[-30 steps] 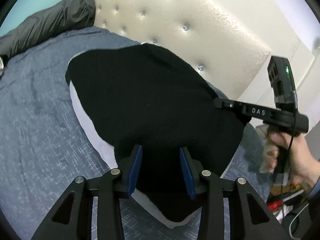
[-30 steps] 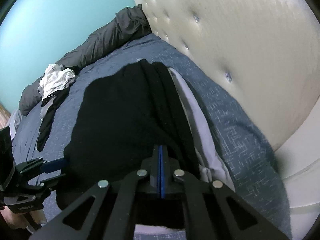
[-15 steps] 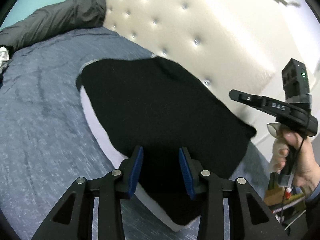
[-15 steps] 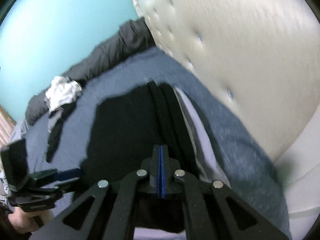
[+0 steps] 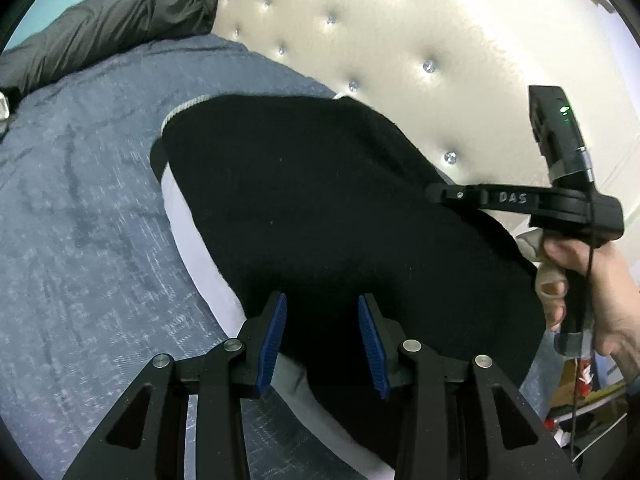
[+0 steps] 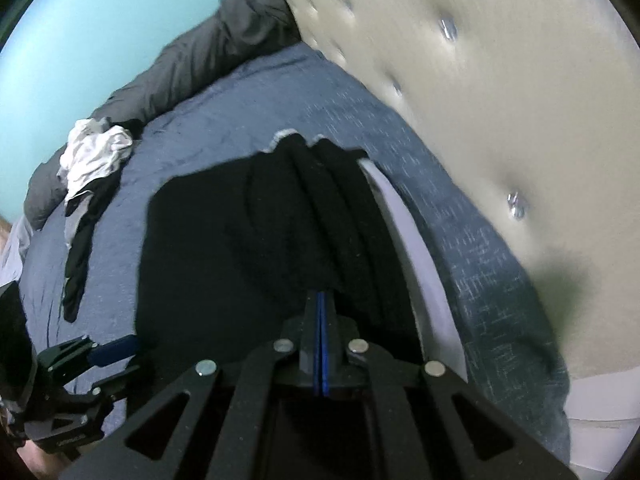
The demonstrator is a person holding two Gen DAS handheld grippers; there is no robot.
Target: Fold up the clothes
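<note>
Our right tool (image 6: 322,312) is clamped on a bunched edge of the black garment (image 5: 320,208), which lies on the blue bed (image 5: 88,220) over a white layer (image 5: 192,236). Our left tool (image 5: 322,336) hovers spread apart above it. Beyond sit the tufted headboard (image 5: 400,40), a grey duvet (image 6: 208,64) and crumpled clothes (image 6: 92,156).

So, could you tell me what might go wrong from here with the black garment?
Only the right gripper is shut on the black garment; the left gripper is open above it, so a one-sided pull could skew the fold. The fabric bunches into ridges by the right grip and may crease. The white layer underneath could be dragged along.
</note>
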